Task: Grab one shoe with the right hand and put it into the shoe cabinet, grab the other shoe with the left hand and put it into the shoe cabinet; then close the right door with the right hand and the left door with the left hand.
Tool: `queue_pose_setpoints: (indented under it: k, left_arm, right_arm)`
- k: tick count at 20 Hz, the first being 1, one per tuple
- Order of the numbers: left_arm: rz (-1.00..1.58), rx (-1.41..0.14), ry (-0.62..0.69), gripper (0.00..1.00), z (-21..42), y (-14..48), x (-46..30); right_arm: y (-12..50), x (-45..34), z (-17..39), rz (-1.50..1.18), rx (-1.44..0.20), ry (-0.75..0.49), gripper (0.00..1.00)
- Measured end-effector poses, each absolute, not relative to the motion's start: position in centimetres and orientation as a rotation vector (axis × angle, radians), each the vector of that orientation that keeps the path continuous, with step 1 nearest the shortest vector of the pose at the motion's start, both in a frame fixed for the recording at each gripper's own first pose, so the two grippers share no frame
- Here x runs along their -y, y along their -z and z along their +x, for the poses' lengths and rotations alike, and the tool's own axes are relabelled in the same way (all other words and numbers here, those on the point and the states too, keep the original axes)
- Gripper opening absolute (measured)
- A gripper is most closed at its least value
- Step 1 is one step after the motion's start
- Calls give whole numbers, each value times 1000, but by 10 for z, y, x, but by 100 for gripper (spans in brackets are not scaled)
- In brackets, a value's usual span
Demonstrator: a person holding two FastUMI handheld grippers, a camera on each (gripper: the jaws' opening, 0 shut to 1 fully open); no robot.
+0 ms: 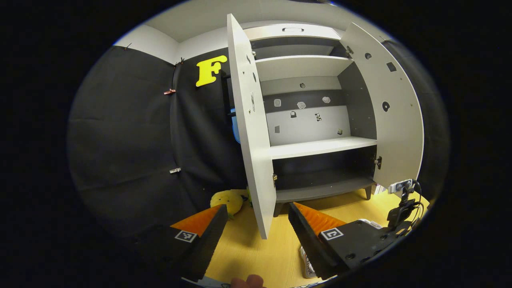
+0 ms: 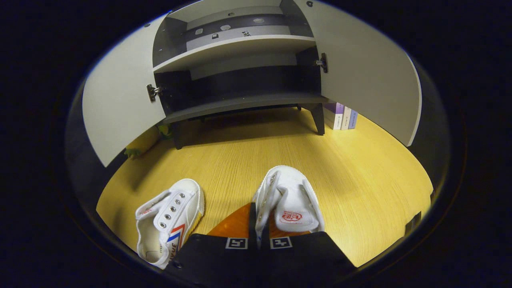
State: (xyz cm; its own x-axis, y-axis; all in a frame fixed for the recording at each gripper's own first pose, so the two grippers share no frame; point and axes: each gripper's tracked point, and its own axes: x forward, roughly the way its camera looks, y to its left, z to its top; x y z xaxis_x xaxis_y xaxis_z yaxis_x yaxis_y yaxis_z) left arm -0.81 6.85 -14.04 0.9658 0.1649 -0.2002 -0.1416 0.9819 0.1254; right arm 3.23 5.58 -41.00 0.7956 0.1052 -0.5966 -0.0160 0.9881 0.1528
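Note:
Two white canvas shoes lie on the wooden floor in the right gripper view. My right gripper (image 2: pixel 258 224) is shut on the side wall of the right-hand shoe (image 2: pixel 294 200), whose toe points at the cabinet. The other shoe (image 2: pixel 170 218), with red and blue stripes, lies just to the left, untouched. The shoe cabinet (image 2: pixel 240 102) stands ahead with its left door (image 2: pixel 120 104) and right door (image 2: pixel 368 80) swung open. In the left gripper view my left gripper (image 1: pixel 256 226) hangs open and holds nothing, facing the cabinet's shelves (image 1: pixel 320 146), close to the left door's edge (image 1: pixel 250 132).
A yellow plush toy (image 1: pixel 228 200) lies on the floor left of the cabinet. Several books (image 2: pixel 341 116) stand by its right leg. A can (image 1: pixel 308 262) sits under my left gripper's right finger. A black device with cables (image 1: pixel 400 212) stands at the right.

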Motion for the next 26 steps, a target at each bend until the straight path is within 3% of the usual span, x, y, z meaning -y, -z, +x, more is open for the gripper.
queue_pose_setpoints:
  k: [7, 13, 19, 26]
  left_arm:
    - [69, -211, -129, 96, -1, 138, -54]
    - [48, -212, -98, 96, 7, 139, -38]
    - [29, -211, -77, 96, 11, 139, -27]
    - [12, -209, -88, 96, 15, 141, -29]
  right_arm:
    - [273, -37, 40, 100, -581, -110, 5]
    - [148, -41, 85, 74, -500, -140, 5]
    - [84, -50, 175, 60, -474, -189, 5]
    - [59, -59, 308, -9, -431, -186, 5]
